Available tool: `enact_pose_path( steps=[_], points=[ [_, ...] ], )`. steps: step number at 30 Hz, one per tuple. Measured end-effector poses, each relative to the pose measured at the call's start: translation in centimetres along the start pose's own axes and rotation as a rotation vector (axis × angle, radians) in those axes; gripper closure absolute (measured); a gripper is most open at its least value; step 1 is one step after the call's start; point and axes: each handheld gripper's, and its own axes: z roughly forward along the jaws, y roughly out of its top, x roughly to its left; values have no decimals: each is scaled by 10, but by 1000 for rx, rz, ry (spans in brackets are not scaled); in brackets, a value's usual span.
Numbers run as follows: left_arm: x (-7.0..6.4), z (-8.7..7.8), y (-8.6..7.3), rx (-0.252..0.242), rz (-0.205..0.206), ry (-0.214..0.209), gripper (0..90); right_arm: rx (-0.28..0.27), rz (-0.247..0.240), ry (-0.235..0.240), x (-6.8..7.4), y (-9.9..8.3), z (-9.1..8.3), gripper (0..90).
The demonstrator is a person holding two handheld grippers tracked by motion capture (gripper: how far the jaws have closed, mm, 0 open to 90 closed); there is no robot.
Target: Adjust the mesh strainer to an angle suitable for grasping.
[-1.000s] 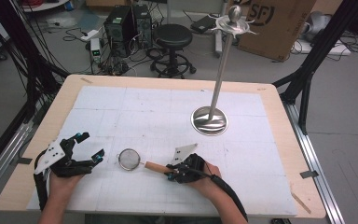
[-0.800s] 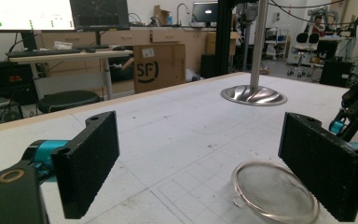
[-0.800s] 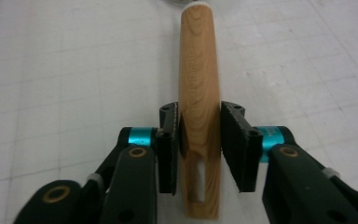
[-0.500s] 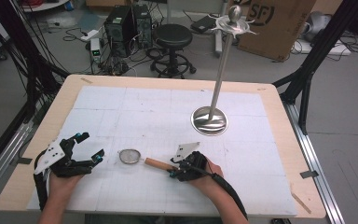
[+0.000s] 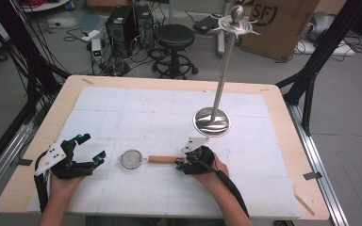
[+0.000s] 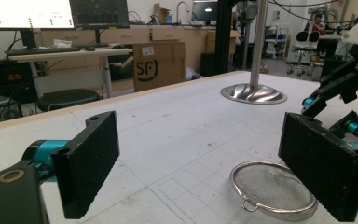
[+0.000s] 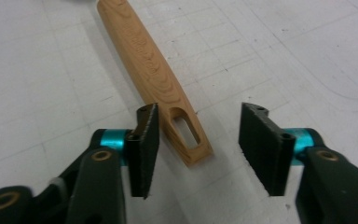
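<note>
right tool (image 7: pixel 198 144) open around strainer (image 5: pixel 143 159) handle end, left tool (image 6: pixel 205 168) open beside mesh bowl, white table (image 5: pixel 122 113)

Both grippers are mostly black frames with teal metal bits at the finger joints. The left gripper (image 5: pixel 86 151) has a grey 3-cornered plate on top with a few dark holes in it, and the right gripper (image 5: pixel 185 164) carries a smaller one. Each has 2 flat rectangular jaw pads with a rough black grippy face. Brass-coloured rings sit in the linkage arms. A black cable trails back from the right one along the forearm.
</note>
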Motion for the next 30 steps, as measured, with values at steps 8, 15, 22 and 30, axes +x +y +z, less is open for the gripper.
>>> enact_pose_path(
  steps=[8,15,22,30],
  points=[
    [1,1,-1,12,-16,-1,128,-79,69,-15,-12,-16,-34,388],
    [1,3,0,28,-35,0,128,-139,155,-62,-24,-44,-69,353],
    [0,3,0,29,-37,-8,128,-188,208,-77,-30,-68,-88,324],
    [-1,6,1,39,-24,-27,128,-276,255,-93,-32,-84,-97,290]
  ],
)
